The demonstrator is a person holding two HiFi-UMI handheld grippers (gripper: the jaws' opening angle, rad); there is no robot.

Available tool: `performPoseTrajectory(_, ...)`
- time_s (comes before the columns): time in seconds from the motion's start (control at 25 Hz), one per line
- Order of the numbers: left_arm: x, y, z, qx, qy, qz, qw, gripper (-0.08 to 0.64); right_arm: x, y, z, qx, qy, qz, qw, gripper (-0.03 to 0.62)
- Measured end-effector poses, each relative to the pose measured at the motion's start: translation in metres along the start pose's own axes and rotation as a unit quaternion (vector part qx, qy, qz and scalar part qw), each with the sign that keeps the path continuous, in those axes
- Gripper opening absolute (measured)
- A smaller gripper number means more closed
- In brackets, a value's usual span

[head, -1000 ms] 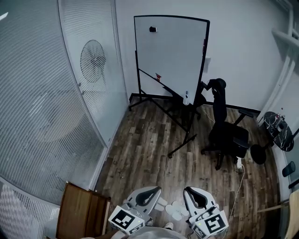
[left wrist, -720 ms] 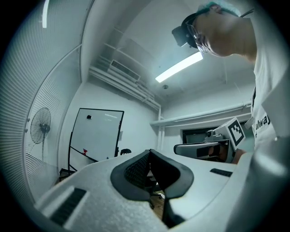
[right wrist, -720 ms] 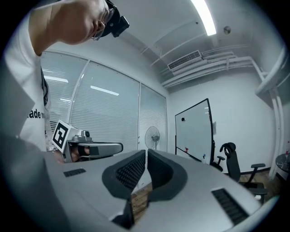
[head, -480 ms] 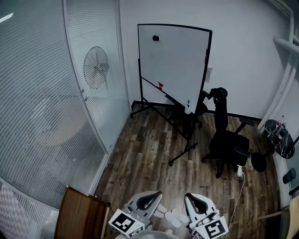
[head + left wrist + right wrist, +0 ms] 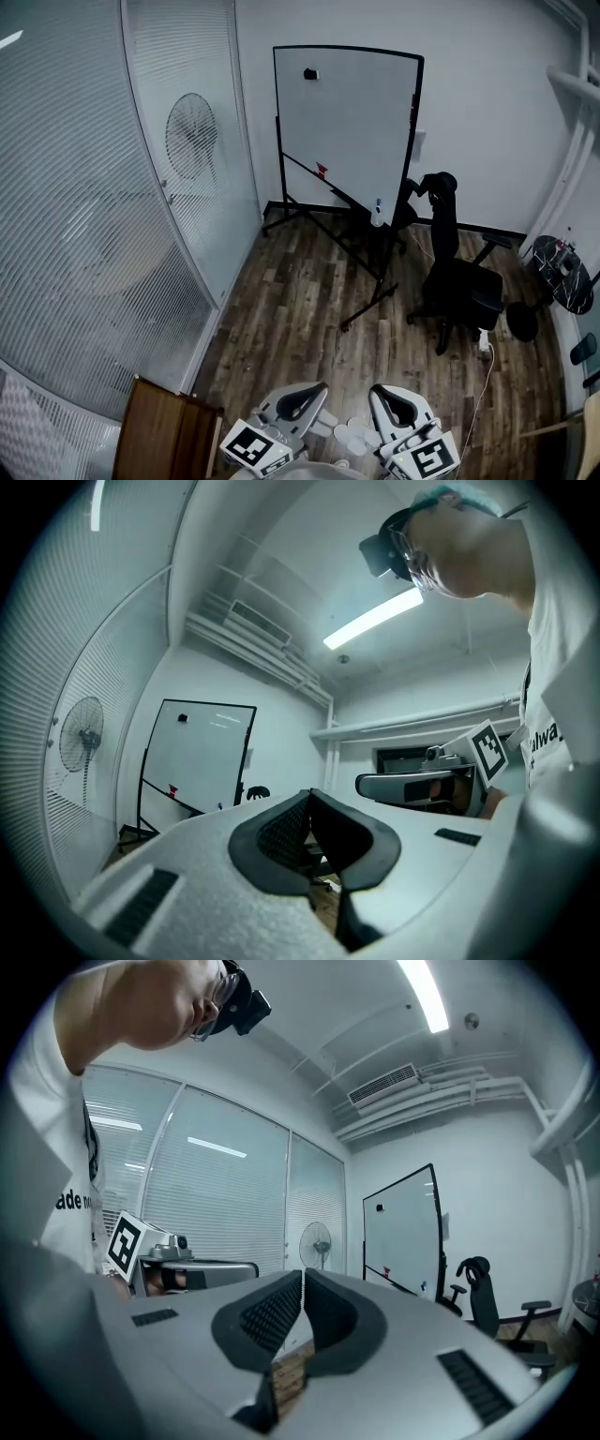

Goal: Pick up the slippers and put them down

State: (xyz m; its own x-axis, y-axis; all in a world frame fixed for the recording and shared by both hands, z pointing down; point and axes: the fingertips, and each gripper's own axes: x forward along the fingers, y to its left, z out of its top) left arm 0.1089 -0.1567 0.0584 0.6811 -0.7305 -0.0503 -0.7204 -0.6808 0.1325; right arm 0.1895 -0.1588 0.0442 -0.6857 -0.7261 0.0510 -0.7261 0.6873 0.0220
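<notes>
Wood-plank floor fills the middle of the head view, bounded on the left by a glass partition with horizontal blinds and at the back by a white wall. A whiteboard on a wheeled stand is positioned near the back wall, set at an angle to it. A black office chair stands just to the right of the whiteboard stand. A wooden cabinet sits at the lower left, against the partition. A pedestal fan is visible through the glass. The left gripper and the right gripper are held side by side at the bottom edge of the head view, both pointing level into the room. In the left gripper view the jaws are closed pad to pad with nothing between them. In the right gripper view the jaws are likewise closed and empty. The slippers lie on the floor, showing as pale shapes between the two grippers; neither gripper holds them.
</notes>
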Motion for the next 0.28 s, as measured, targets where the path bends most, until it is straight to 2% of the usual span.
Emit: performPoseTrajectory(0.28,0.0052,0.0046,-0.0003,0.007,-0.005,-0.003,1.0,0.012,0.0057,-0.0056,0.0,0.005,0.002,-0.005,1.0,0.02)
